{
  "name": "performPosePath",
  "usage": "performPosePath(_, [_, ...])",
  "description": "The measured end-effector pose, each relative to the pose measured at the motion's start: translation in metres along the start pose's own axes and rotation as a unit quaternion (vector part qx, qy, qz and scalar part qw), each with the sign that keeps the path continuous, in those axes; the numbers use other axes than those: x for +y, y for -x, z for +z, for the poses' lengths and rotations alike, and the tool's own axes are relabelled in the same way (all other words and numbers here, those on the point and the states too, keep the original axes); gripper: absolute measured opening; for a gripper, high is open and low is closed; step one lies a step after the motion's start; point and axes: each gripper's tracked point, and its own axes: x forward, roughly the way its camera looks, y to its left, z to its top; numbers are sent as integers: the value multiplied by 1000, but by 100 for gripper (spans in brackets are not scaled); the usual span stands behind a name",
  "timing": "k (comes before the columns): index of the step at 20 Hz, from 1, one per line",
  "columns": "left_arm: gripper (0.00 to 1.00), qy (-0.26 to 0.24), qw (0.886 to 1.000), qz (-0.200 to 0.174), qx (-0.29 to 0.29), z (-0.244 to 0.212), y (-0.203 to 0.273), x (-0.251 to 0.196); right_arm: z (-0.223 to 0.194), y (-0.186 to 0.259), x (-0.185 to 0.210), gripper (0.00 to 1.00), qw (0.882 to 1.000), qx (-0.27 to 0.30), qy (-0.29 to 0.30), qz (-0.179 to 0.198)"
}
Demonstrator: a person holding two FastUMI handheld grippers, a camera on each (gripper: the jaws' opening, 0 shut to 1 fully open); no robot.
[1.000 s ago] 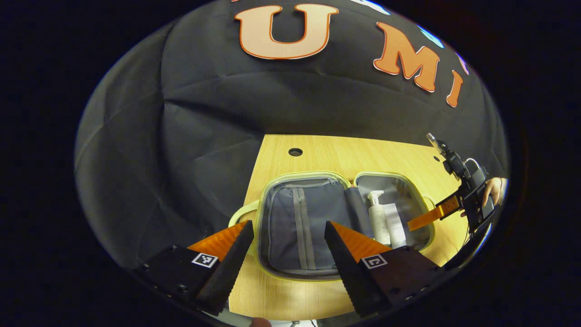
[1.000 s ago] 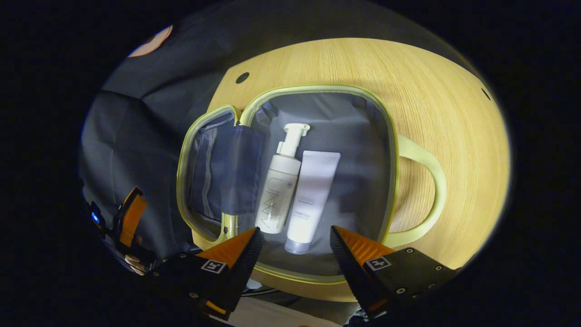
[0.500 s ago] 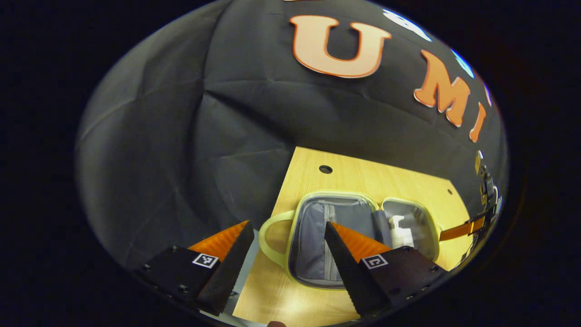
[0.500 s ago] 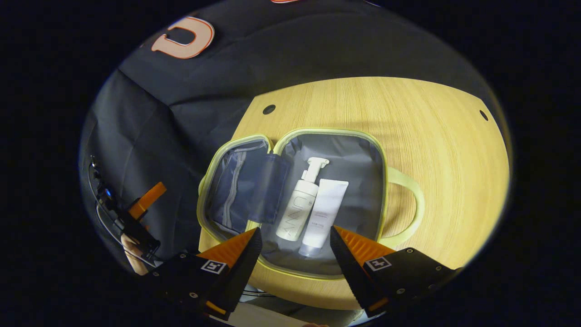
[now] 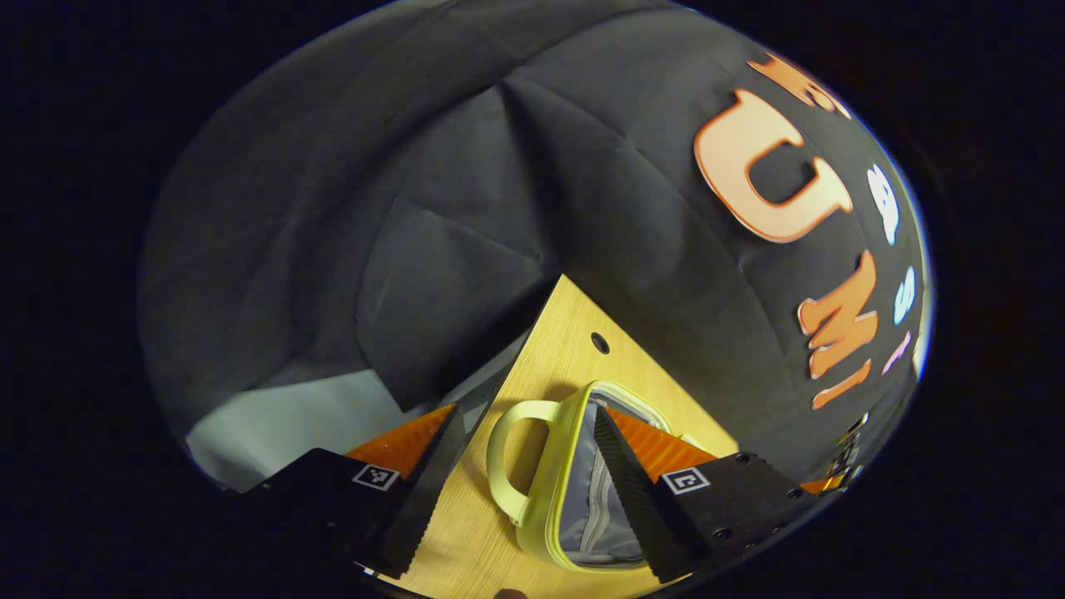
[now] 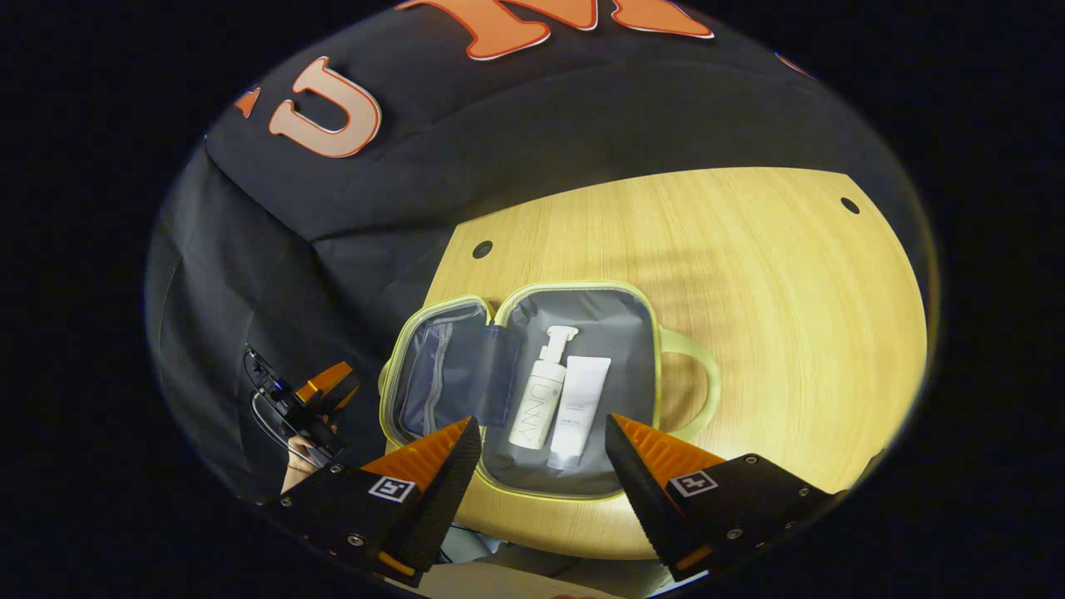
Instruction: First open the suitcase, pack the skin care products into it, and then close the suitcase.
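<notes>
A small yellow-green suitcase (image 6: 657,366) lies open and flat on the wooden table (image 6: 782,291), grey lining up. In its right half rest a white pump bottle (image 6: 539,391) and a white tube (image 6: 579,398), side by side. My right gripper (image 6: 541,453) hangs open above the case's near edge, holding nothing. In the left gripper view the case's lid half (image 5: 582,499) and its loop handle (image 5: 507,453) show at the table's left corner. My left gripper (image 5: 528,449) is open, off the case's left end, and empty. That left gripper (image 6: 320,391) also appears far left in the right gripper view, held by a hand (image 6: 295,474).
The table has round holes near its back corners (image 6: 482,249). Black cloth walls stand behind and to the left. A pale floor patch (image 5: 291,424) shows beyond the table's left edge in the left gripper view. Bare wood stretches to the right of the case.
Both grippers have drawn back from the case. The left one swung left and turned, so the case slid to the lower right of its view. The right one rose, shrinking the case.
</notes>
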Motion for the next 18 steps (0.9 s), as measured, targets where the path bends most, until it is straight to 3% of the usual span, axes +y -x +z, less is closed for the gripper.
performPosePath(3, [98,43,999,-18,14,-15,-29,14,-2,4,-16,95,1000,5,4,-26])
performPosePath(12, [96,45,997,-43,47,-46,-67,11,-2,12,-26,95,999,4,-35,-38])
performPosePath(14, [64,33,998,-19,48,-50,-70,21,-1,14,-28,95,998,2,-41,-38])
performPosePath(17, [15,49,997,-28,44,-48,-71,17,-3,16,-29,95,998,-1,-43,-38])
performPosePath(18, [12,52,997,-27,45,-47,-67,15,-4,16,-28,95,998,0,-43,-37])
